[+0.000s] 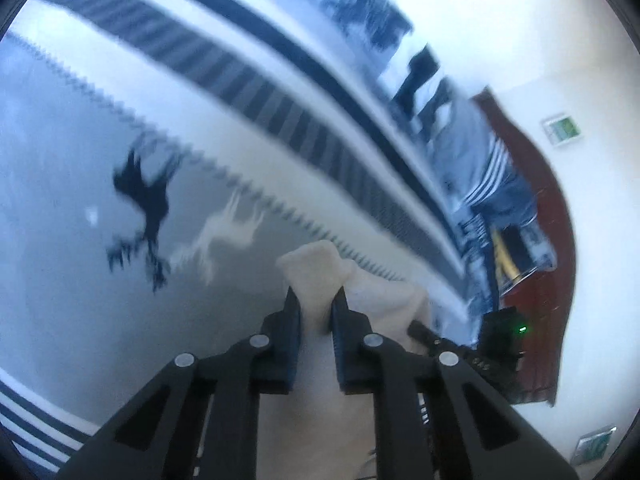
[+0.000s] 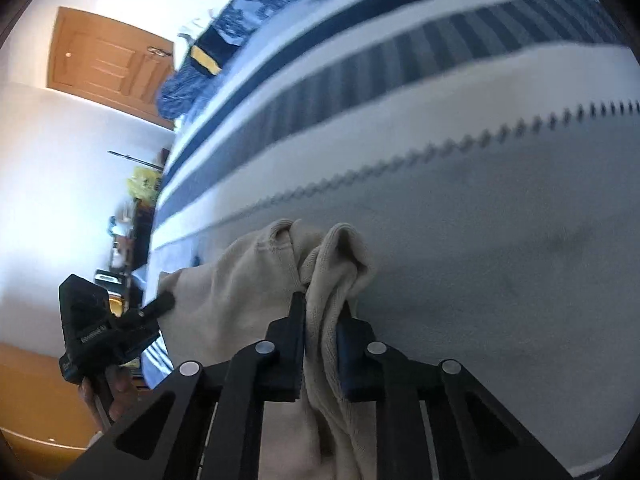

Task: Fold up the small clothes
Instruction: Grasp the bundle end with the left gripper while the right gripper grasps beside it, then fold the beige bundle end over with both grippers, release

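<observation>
A cream knit garment (image 1: 316, 268) hangs between both grippers above a grey bedspread (image 1: 80, 280). In the left wrist view my left gripper (image 1: 316, 300) is shut on a bunched edge of it, and cloth pokes out past the fingertips. In the right wrist view my right gripper (image 2: 324, 300) is shut on another gathered part of the same garment (image 2: 240, 292), which spreads to the left toward the other gripper's finger (image 2: 164, 302). A hand (image 2: 116, 392) holds that gripper at the lower left. Each wrist view shows the opposite gripper at its side; the right one's housing (image 1: 500, 336) shows a green light.
The bedspread has dark and striped bands (image 2: 400, 60), a zigzag line, and black (image 1: 144, 200) and white (image 1: 224, 232) deer prints. Dark blue clothes (image 2: 188, 84) lie at its far end. A wooden door (image 2: 108, 68), a red-brown board (image 1: 536, 240) and cluttered furniture (image 2: 136, 220) stand beyond the bed.
</observation>
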